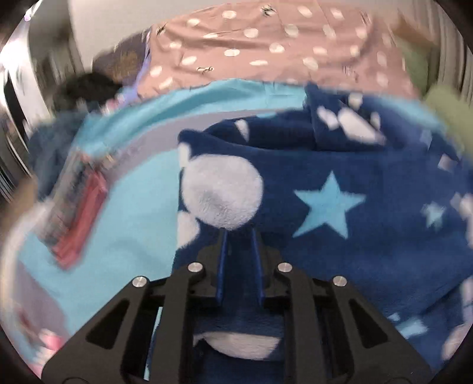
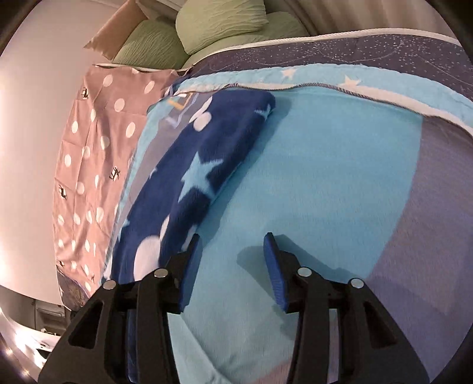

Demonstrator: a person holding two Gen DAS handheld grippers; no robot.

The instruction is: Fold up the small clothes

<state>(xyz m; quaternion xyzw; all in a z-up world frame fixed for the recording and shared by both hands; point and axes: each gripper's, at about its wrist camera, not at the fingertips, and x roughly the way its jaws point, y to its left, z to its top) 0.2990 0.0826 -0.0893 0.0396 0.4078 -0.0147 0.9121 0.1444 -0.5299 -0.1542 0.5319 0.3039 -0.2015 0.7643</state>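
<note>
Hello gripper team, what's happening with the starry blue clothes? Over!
Left hand-held gripper shut on starry blue fleece. Right hand-held gripper open, empty, beside it. Nothing blocking.

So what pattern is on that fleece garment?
Navy fleece garment with white dots and pale blue stars, clearest in the left wrist view.

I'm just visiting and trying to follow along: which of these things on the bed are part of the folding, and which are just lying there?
Part of the job:
- dark blue fleece garment with stars
- left gripper, jaws shut on the fleece
- right gripper, jaws open, nothing between them

Just lying about:
- light blue blanket
- pink dotted sheet
- green pillows
</note>
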